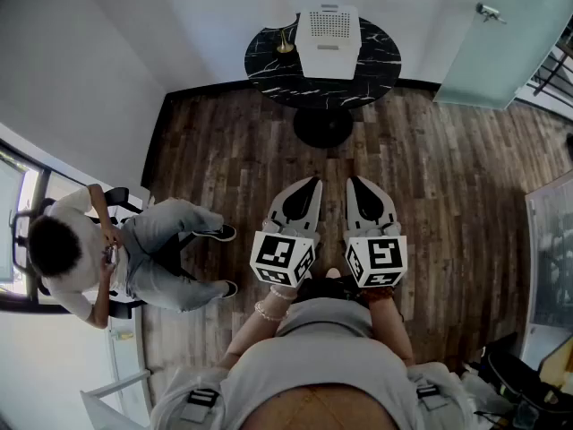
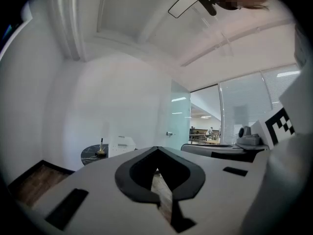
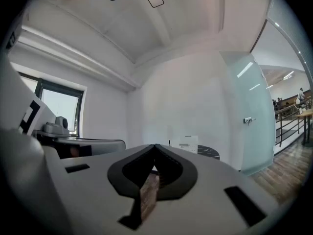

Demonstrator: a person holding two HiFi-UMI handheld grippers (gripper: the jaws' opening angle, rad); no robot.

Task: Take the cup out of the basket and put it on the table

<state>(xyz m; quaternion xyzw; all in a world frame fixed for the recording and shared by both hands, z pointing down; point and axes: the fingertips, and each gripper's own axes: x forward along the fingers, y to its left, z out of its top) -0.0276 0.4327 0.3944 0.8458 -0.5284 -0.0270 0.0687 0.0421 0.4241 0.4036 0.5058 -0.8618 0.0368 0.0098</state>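
Cup nowhere to be made out from the head view: 1 white basket (image 1: 328, 34) with a perforated top, far off and small on 1 round black marble-veined table (image 1: 269, 65), contents not legible. Beside the basket, 1 small brass-coloured upright piece (image 1: 286, 43), too tiny to identify. Nearer, 2 pale plastic grippers held side by side over dark wood-plank floor (image 1: 448, 177): left gripper (image 1: 313, 183) and right gripper (image 1: 351, 181), each tapering to a pointed tip, each carrying 1 cube with black-and-white square markers. 1 seated person (image 1: 98, 258) at the left edge, chair partly cut off. 1 frosted glass door (image 1: 501, 43) cropped at the upper right.

Left gripper view: jaws pressed together at the tips, nothing between them, only a sliver of floorboards through the dark-lined teardrop opening behind the tips. Table and basket small and distant at the left; right gripper's cube cut off at the right edge.

Right gripper view: likewise closed tip to tip and empty, with a narrow strip of wood floor in the gap. Basket and table edge peeking just over the jaw tips, lower parts hidden.
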